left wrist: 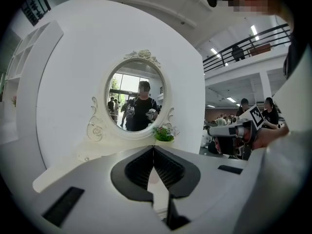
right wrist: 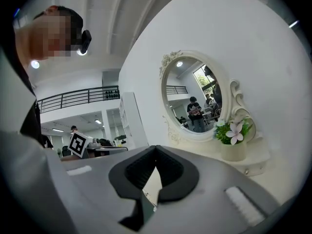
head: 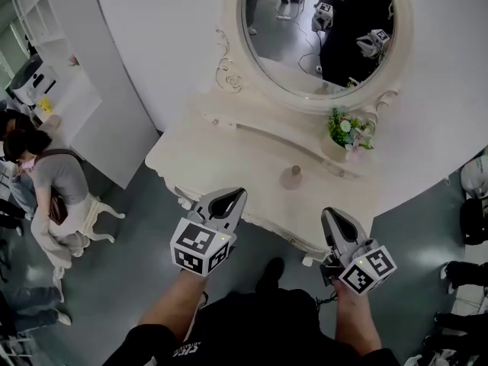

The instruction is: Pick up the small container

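White vanity desk against a curved white wall, seen from above in the head view, with grey floor around it. An oval mirror in a scrolled white frame stands at 12 o'clock on the desk and reflects the person holding both tools. The small container, a pale pink, round piece with a narrow top, stands upright on the desk's front part, apart from everything else. A pot of green leaves and pale flowers sits at 2 o'clock from it, on a small ledge just beside the mirror frame. The left tool hovers over the desk's front edge, and the container is at about 2 o'clock from its tips, near but not touching. The right tool hovers off the front edge, and the container is at about 11 o'clock from its tips. In each gripper view the two black ribbed pads meet at their tips, so both tools are closed with nothing held between them. A seated person in a grey top is at 9 o'clock on the floor, well apart from the desk, beside a white shelf unit at 10 o'clock.
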Tool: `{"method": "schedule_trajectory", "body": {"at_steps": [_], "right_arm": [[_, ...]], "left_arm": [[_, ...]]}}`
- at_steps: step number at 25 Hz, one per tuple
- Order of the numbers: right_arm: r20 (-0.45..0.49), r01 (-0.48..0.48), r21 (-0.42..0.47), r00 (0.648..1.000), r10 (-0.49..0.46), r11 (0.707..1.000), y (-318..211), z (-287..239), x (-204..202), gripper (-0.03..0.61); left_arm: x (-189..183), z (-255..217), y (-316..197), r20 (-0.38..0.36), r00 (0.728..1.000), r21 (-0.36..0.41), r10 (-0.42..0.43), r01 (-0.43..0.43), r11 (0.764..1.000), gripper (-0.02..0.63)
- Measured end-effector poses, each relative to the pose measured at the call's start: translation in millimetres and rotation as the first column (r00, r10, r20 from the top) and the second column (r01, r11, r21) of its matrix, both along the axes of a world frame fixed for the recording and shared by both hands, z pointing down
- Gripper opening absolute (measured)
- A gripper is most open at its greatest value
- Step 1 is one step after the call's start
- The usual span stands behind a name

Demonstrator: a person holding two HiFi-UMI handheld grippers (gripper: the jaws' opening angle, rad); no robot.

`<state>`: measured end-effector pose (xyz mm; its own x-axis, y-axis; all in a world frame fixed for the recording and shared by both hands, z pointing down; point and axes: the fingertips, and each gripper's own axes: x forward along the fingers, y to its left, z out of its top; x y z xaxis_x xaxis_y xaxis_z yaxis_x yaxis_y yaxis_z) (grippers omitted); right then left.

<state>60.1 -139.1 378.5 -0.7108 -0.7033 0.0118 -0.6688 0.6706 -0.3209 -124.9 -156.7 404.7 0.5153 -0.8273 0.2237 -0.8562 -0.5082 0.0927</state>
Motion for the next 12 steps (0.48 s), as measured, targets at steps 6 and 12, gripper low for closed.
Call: {"method": "schedule_trajectory", "body": {"at_steps": [6, 12], "right_arm": [[0.029, 0.043, -0.013, 0.999, -0.043, 0.999, -52.3, 3.3, 29.0, 0.011], [0.047, 0.085, -0.017, 0.995, -0.084, 0.996, -90.8, 6.8, 51.7, 0.011]], "left_arm": [[34.7, -5.9, -47.7, 0.039, 0.999, -0.01, -0.022, 0.022, 1.0, 0.006], [60.0, -9.8, -76.5, 0.033, 0.998, -0.027, -0.051, 0.052, 0.998, 0.006]]}}
